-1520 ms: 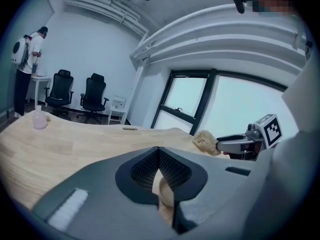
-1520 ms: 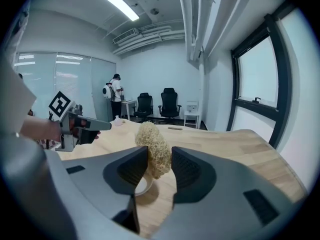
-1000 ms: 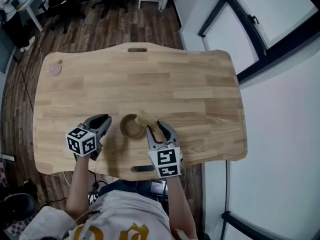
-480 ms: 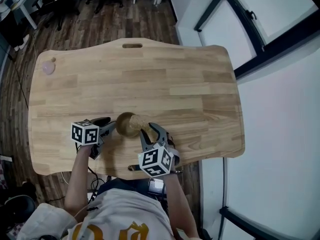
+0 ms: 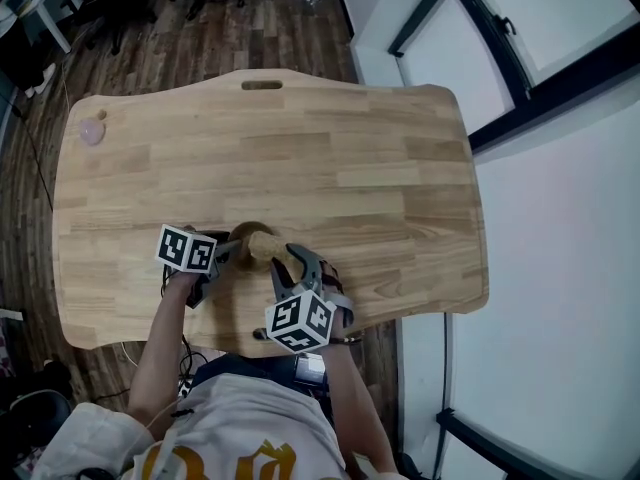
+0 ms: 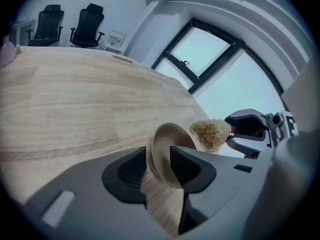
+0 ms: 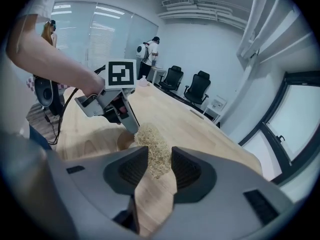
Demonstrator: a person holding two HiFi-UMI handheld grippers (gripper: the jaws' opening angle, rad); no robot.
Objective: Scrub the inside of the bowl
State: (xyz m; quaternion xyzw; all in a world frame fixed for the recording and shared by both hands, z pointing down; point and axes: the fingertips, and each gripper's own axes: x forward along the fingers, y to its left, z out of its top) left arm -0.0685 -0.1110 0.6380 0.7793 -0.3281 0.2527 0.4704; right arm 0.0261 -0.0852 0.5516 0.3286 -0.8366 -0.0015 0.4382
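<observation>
A small tan wooden bowl sits near the front edge of the wooden table. My left gripper reaches it from the left. In the left gripper view the bowl's rim stands between the jaws, which are wide apart, one inside and one outside the wall. My right gripper is shut on a tan fibrous scrubber. The scrubber's tip hangs at the bowl's right rim, next to the left gripper's fingers. In the left gripper view the scrubber shows just beyond the bowl.
A small pink object lies at the table's far left corner, and a handle slot is cut at the far edge. Right of the table are a wall and dark window frames. Office chairs and a standing person are beyond.
My left gripper moved right to the bowl, and the rim now sits between its jaws. My right gripper shifted left and brought the scrubber to the bowl.
</observation>
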